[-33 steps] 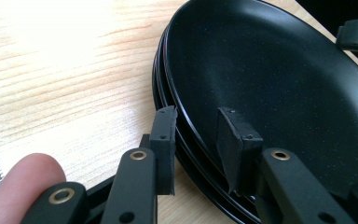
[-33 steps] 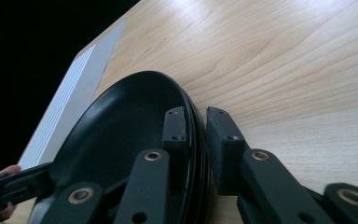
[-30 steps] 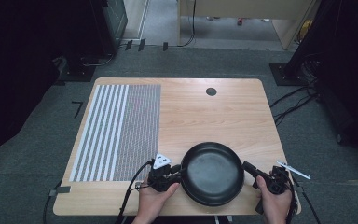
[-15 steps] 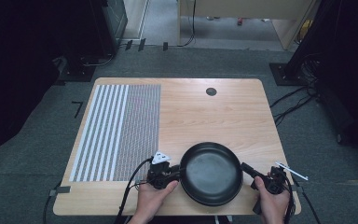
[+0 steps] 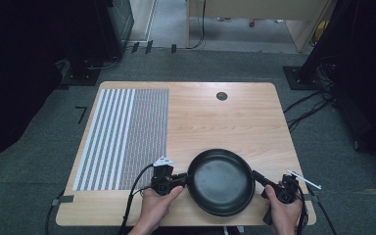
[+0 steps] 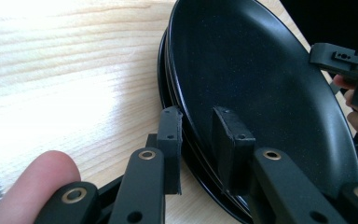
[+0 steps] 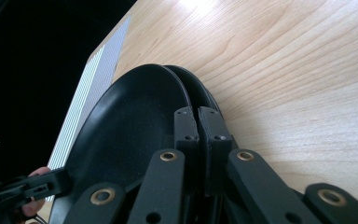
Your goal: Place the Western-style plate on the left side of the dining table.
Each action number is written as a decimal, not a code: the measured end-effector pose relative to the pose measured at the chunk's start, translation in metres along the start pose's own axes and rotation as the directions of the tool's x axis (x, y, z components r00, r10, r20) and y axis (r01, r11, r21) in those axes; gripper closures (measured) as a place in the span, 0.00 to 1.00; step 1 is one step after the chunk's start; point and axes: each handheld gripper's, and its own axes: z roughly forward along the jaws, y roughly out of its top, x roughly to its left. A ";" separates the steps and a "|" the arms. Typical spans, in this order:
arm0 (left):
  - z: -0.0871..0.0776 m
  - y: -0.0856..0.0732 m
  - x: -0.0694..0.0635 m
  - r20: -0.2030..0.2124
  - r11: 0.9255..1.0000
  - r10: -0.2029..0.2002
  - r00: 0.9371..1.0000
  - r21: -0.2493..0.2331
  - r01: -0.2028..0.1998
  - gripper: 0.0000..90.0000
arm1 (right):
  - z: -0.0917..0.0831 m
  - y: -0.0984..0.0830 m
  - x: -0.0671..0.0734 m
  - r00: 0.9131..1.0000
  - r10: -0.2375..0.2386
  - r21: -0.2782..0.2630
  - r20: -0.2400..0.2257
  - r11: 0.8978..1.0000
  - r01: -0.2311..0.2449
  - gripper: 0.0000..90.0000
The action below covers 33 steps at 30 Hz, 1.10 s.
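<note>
- Both grippers grip the black pan (image 5: 221, 182) from opposite sides: our left gripper (image 5: 185, 179) has just been closing on the pan's left rim, with the rim between its jaws, and our right gripper (image 5: 255, 176) is clamped tight on the right rim.
- We see the pan near the front edge of the bench (image 5: 215, 122), right of centre; bare wood lies open behind it up to the far edge, while the front and right edges are close.
- Our left hand (image 5: 157, 205) and right hand (image 5: 281, 210) come in from the front, each gripper pointing inward toward the pan.
- Left of the pan lies a grey striped mat (image 5: 125, 137); a small dark round hole (image 5: 221, 96) sits near the far edge.
- Grey carpet (image 5: 39, 147) surrounds the bench.
</note>
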 end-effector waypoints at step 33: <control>-0.003 -0.003 0.002 -0.001 0.999 0.034 0.999 -0.016 -0.034 0.78 | 0.020 -0.015 0.016 0.995 -0.070 0.024 0.065 0.997 0.068 0.90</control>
